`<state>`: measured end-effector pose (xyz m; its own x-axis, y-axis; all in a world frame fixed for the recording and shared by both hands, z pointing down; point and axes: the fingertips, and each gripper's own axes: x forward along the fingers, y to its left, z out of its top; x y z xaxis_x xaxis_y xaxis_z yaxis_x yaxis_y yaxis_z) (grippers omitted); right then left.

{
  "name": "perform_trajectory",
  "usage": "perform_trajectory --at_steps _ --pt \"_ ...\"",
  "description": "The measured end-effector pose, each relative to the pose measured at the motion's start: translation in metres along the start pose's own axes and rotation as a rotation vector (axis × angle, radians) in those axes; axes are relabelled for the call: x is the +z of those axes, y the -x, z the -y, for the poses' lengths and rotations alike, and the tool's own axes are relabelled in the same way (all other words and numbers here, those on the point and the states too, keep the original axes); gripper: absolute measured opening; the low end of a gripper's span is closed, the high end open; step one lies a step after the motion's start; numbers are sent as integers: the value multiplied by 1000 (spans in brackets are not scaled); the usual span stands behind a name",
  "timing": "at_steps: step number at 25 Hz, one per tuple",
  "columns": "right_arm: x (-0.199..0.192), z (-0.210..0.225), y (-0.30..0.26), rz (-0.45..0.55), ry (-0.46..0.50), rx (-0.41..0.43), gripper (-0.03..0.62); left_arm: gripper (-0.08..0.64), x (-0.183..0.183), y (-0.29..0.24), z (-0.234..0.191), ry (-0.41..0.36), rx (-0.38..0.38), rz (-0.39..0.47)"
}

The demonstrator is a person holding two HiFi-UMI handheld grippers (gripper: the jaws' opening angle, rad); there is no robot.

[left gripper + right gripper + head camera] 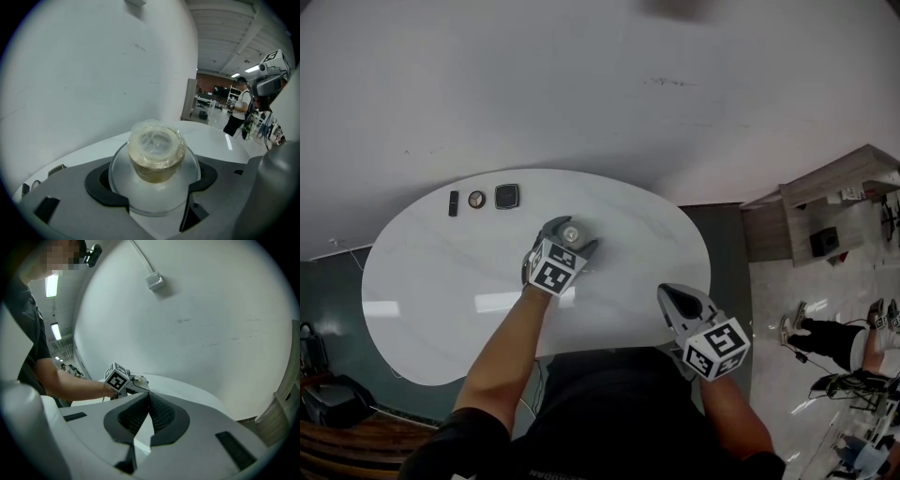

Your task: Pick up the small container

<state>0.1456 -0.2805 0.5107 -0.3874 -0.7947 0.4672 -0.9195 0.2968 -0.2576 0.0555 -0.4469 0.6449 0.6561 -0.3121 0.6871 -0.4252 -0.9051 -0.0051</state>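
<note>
While between left tongs [154,183], container [156,149] upright

white oval table [441,309] w/ black bar [454,202], round item [476,199], black square [506,196] at far edge

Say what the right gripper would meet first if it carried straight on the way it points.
Probably nothing near: the right gripper, fingers together, aims over the table just right of the left gripper, so the white wall looks first, though depth is unclear.

Head view steeply overhead; right gripper view, low, also shows left gripper [136,380].
</note>
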Motion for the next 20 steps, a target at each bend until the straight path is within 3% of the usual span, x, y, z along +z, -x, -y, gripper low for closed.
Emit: perform_trajectory --at_steps 11,20 --pt "18 -29 -4 65 34 50 -6 347 24 83 21 -25 -14 52" --pt "45 -55 -10 130 75 139 -6 347 29 142 37 -8 -15 50"
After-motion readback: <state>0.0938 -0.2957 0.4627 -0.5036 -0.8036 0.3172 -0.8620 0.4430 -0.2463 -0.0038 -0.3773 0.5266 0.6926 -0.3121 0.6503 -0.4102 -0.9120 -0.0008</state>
